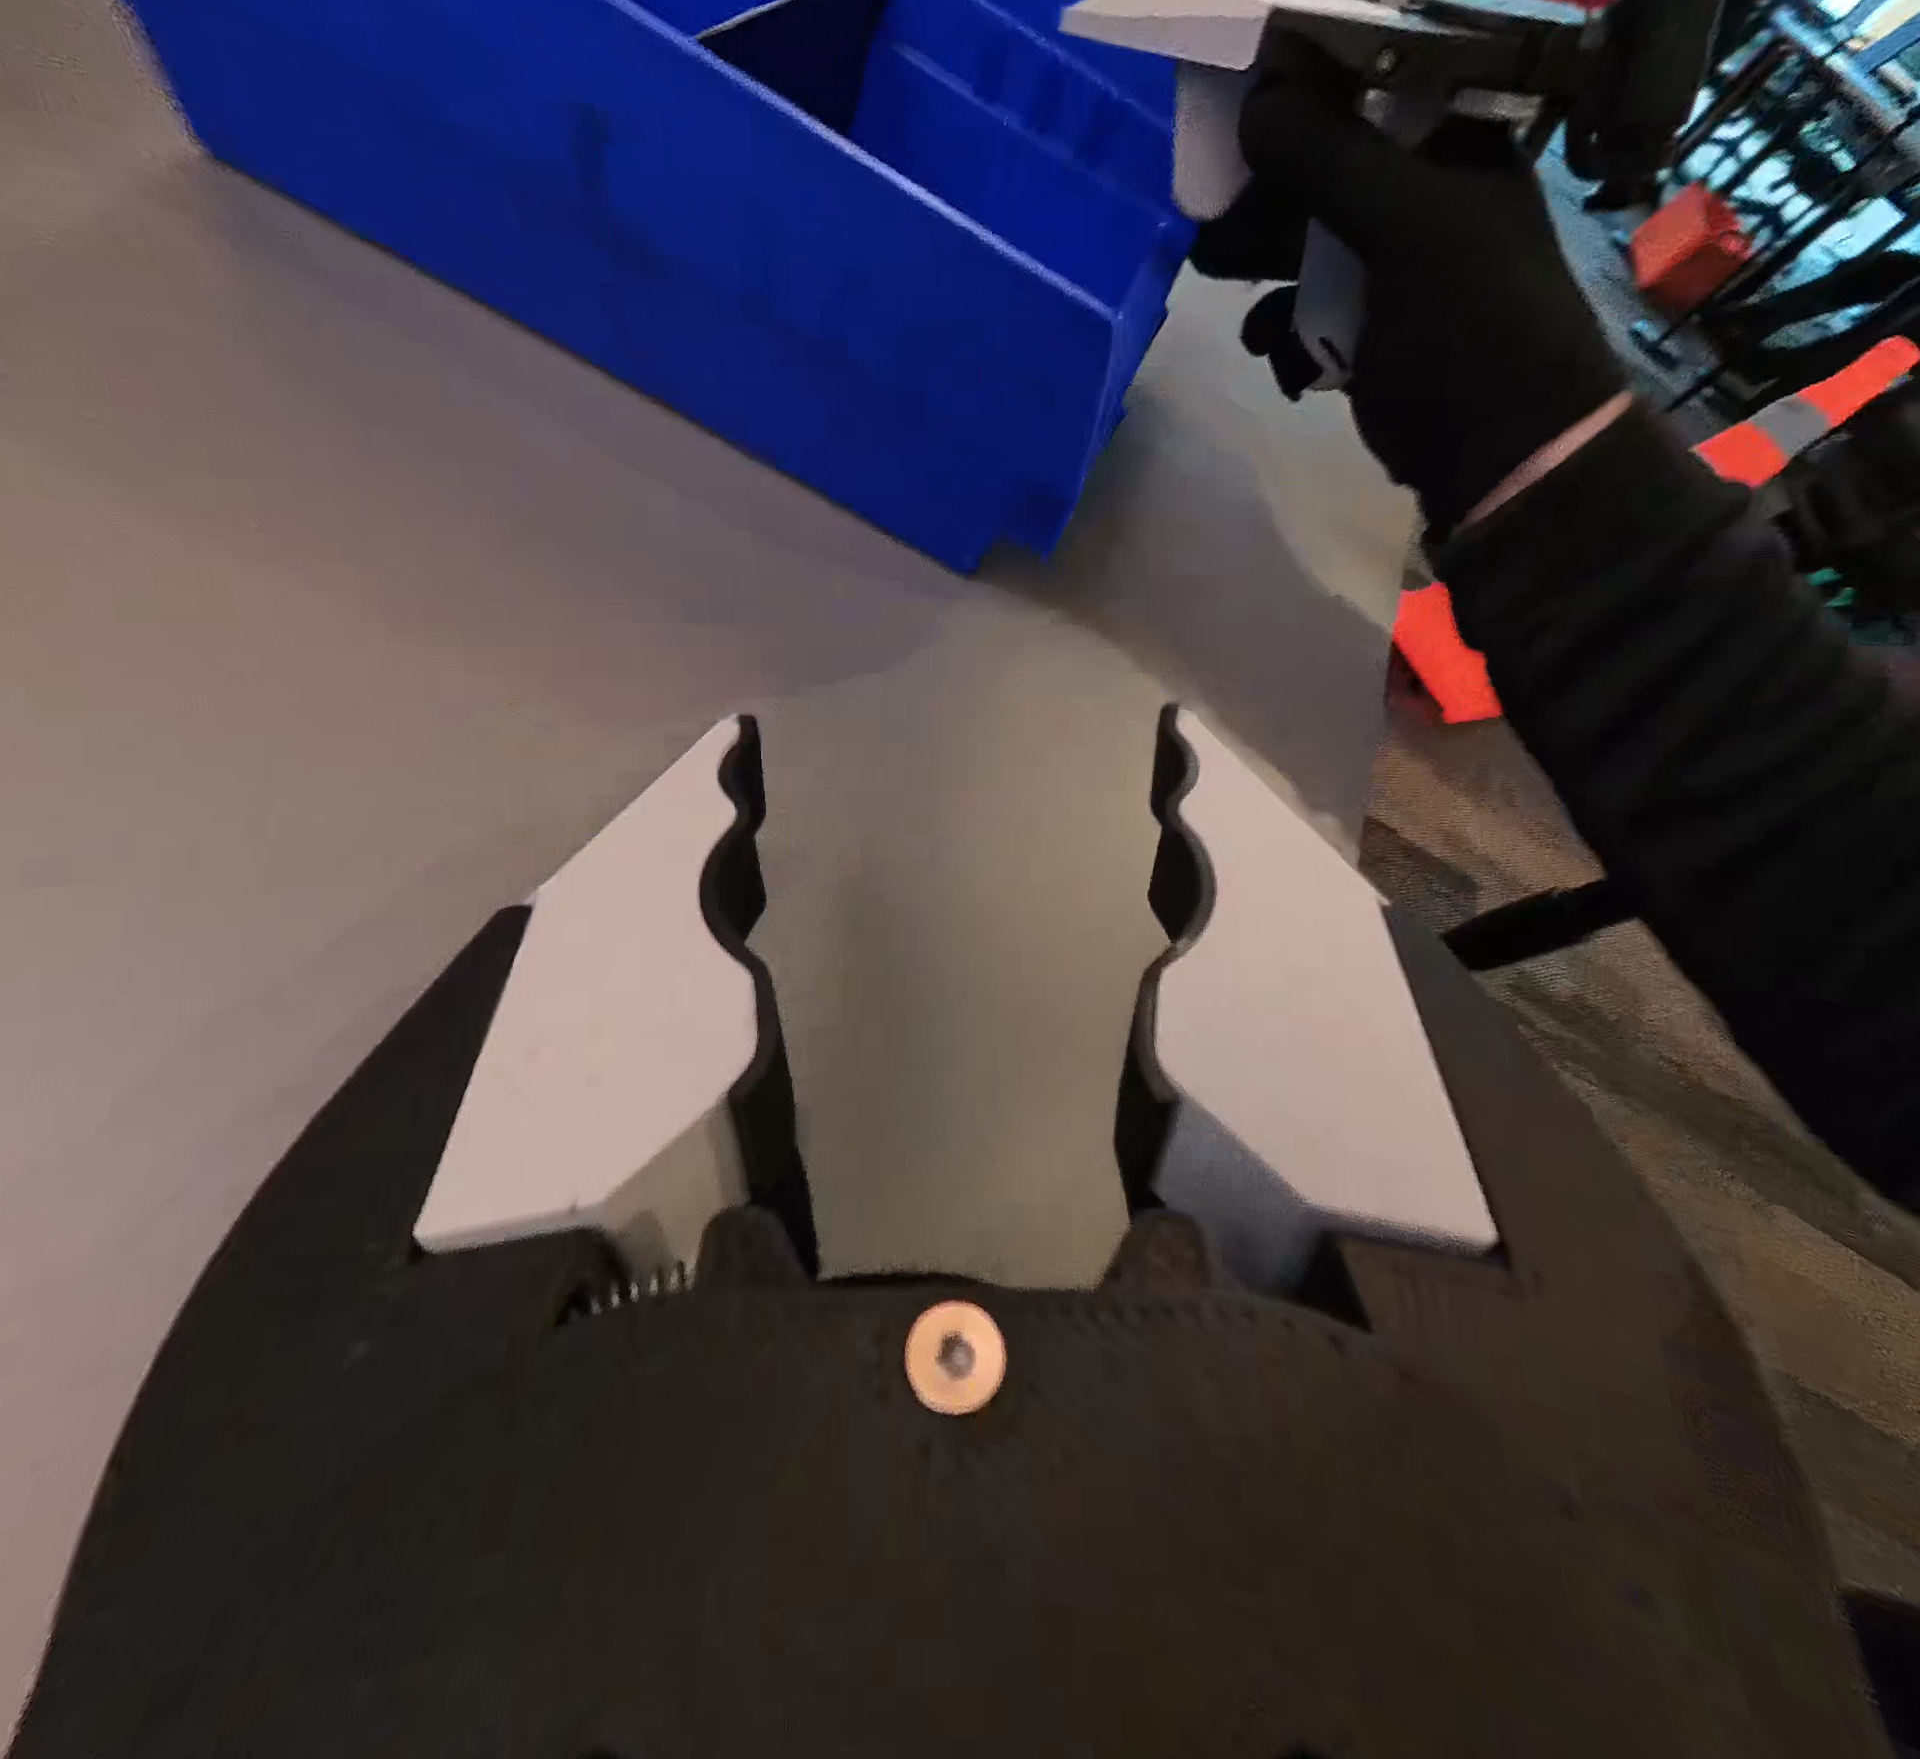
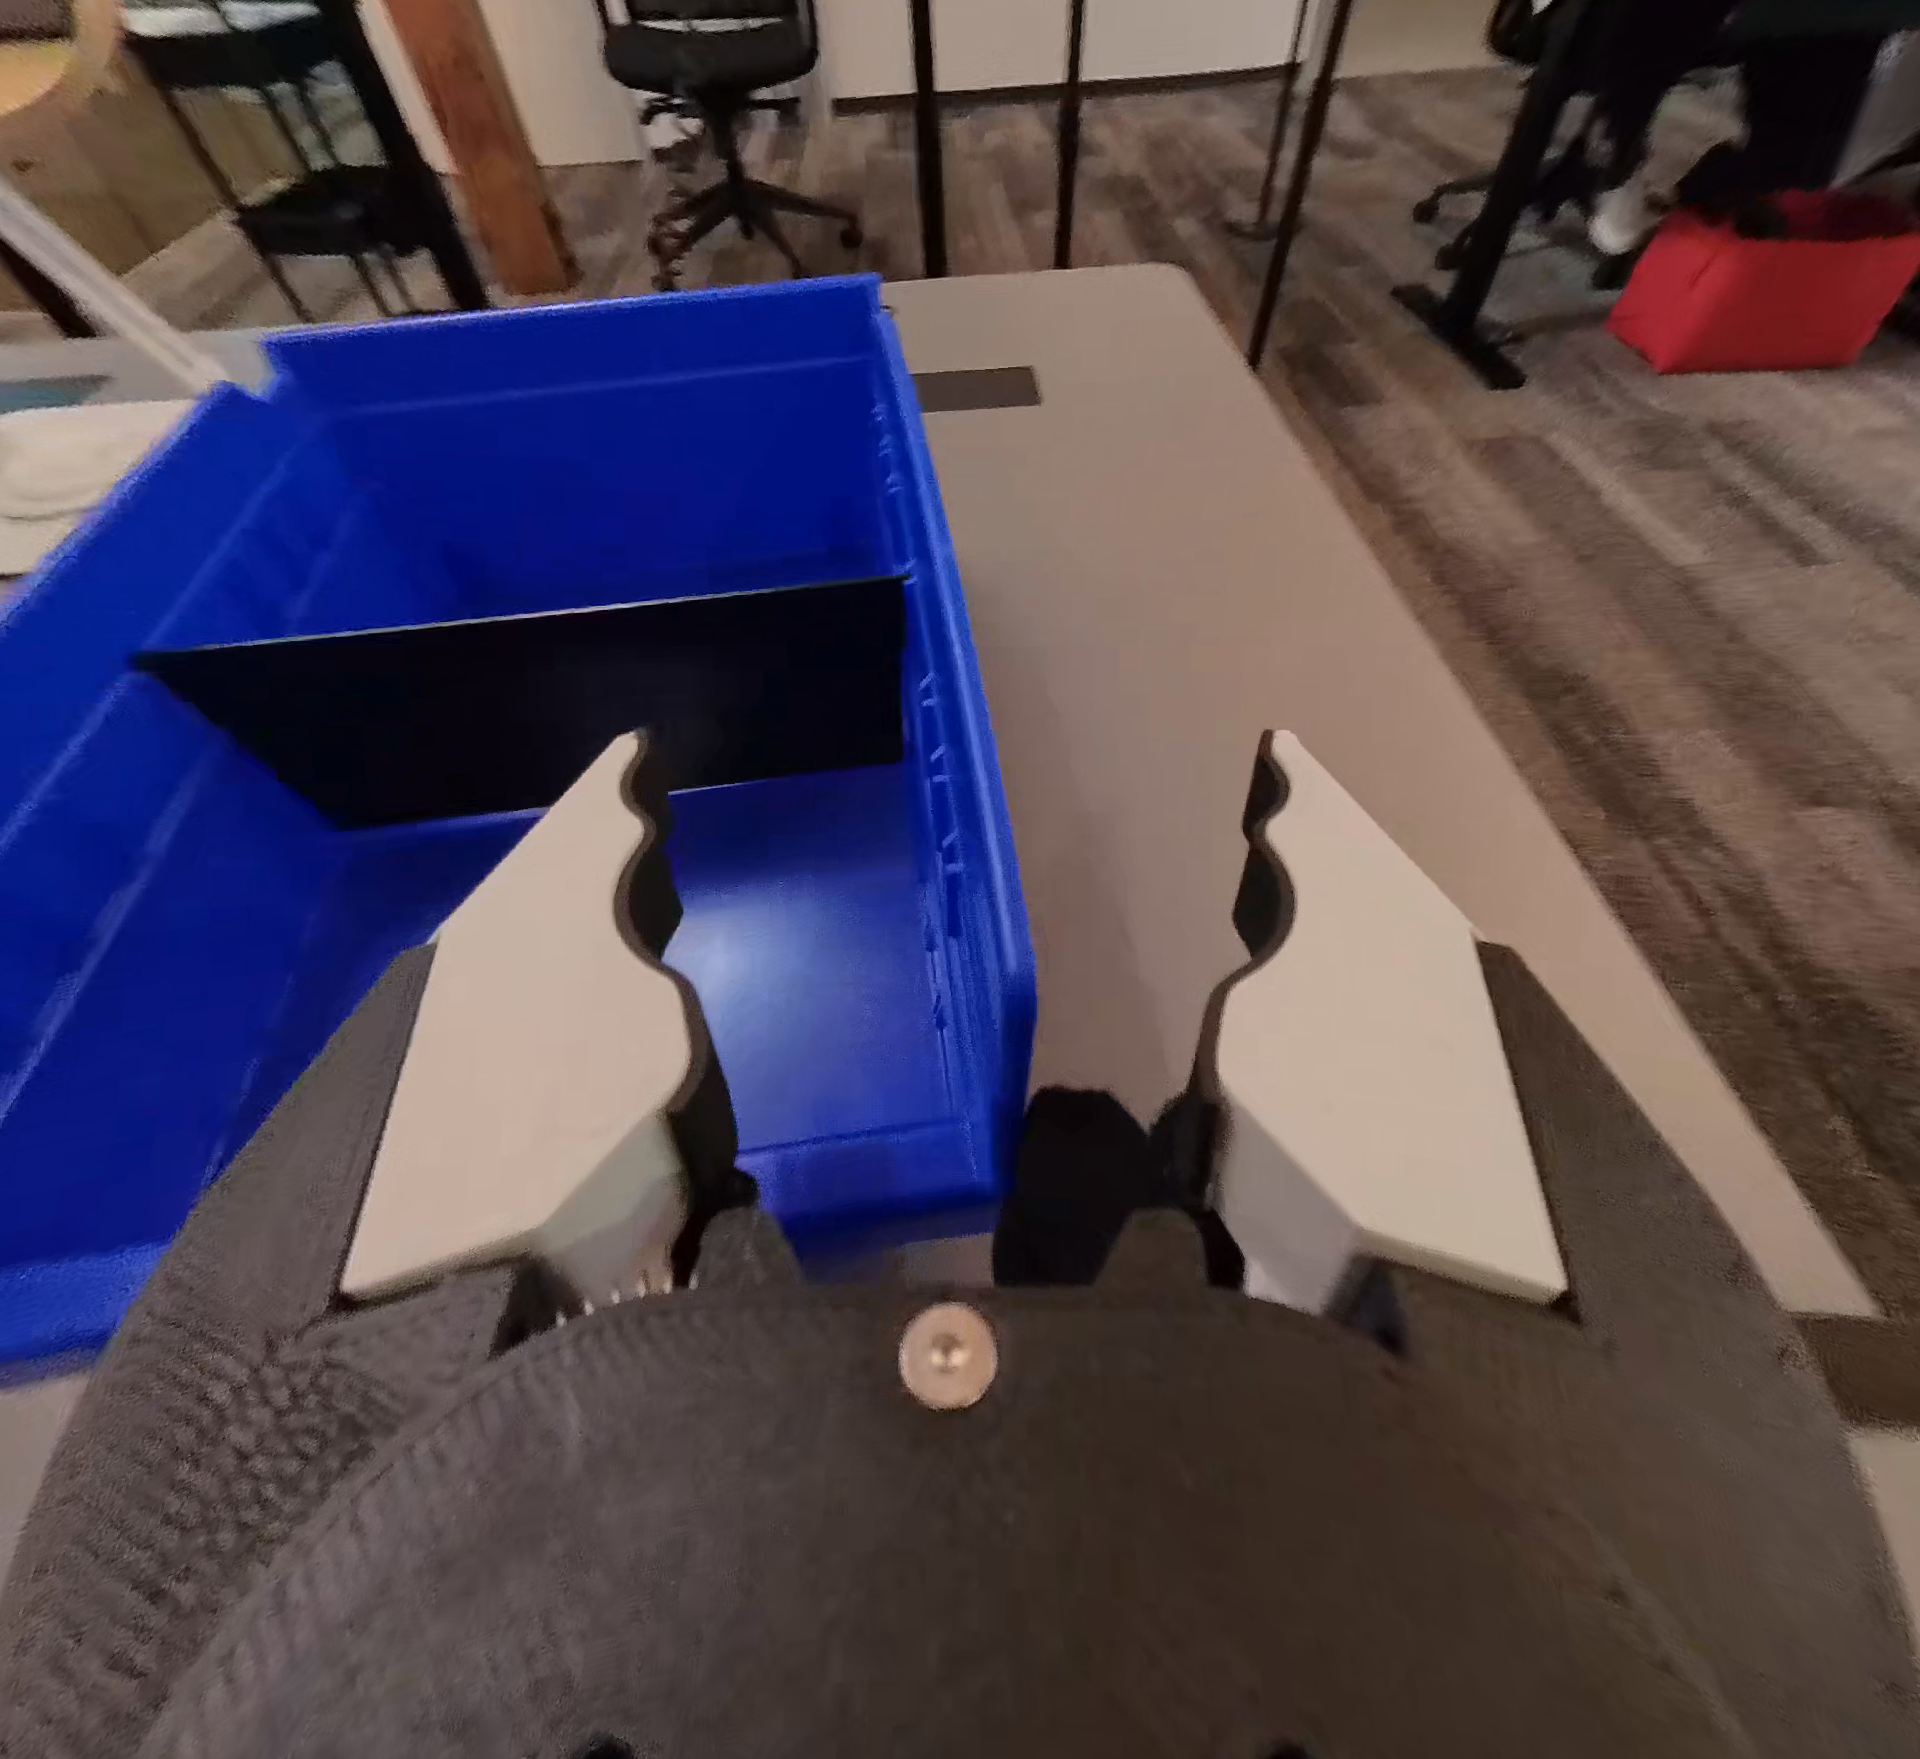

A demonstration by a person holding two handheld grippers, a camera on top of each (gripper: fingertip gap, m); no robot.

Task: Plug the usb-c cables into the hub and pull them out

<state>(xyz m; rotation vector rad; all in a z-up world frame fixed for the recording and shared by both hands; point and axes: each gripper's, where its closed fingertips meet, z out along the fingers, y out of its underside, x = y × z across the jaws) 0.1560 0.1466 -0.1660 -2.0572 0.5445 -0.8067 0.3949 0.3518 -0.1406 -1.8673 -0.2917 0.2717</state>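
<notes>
Left gripper (image 1: 956,722) nearest, jaws apart, empty, over bare table (image 1: 312,774). Right gripper (image 2: 951,743) also apart and empty, above the bin (image 2: 956,670) near corner. No hub or cables in either view; bin's visible compartments look empty, so location, heading and long axis can't be told. Judgement: cables light and floppy, grab by the stiff plug shell, not the cord; hub light, likely slides, needs bracing.

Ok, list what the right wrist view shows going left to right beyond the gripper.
Blue bin → grey table → carpeted floor with a red bag farther back.
</notes>
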